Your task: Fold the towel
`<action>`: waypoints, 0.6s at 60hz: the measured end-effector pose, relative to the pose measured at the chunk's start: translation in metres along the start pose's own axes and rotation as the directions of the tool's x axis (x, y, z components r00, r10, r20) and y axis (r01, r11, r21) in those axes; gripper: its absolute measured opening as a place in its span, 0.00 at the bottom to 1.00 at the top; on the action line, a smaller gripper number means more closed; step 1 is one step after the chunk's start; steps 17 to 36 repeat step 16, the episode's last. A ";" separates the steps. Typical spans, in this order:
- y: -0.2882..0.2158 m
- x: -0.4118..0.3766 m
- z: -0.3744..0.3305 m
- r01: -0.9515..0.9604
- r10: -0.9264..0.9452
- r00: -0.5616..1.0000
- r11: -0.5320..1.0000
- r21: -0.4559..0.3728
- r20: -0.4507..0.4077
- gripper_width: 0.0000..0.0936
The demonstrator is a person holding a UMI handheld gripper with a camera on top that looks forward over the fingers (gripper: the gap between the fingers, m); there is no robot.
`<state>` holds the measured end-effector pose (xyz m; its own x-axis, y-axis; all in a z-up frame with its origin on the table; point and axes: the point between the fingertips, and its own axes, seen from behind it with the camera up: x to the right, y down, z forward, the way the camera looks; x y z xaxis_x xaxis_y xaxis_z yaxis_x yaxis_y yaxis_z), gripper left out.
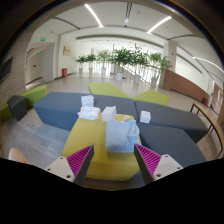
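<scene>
A pale blue-white towel (121,135) lies crumpled on a yellow stool (100,150) just ahead of my gripper (113,158). The fingers, with magenta pads (81,157), stand wide apart with nothing between them but the stool top. The towel lies beyond the fingertips, nearer the right finger (147,158). A small orange patch shows at the towel's far edge.
Grey upholstered benches (60,105) ring the yellow stool, with several white folded cloths (88,106) on them. Green seats (152,97) sit further back. A row of potted plants (125,58) stands in the far hall. Pale tiled floor (35,140) lies to the left.
</scene>
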<state>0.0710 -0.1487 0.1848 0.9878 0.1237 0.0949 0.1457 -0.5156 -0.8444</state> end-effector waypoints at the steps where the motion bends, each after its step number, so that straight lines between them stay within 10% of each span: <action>1: 0.001 0.000 -0.001 -0.006 0.006 1.000 1.000 0.002 0.003 0.89; 36: 0.023 0.027 0.018 -0.079 0.079 0.997 0.997 -0.027 0.013 0.87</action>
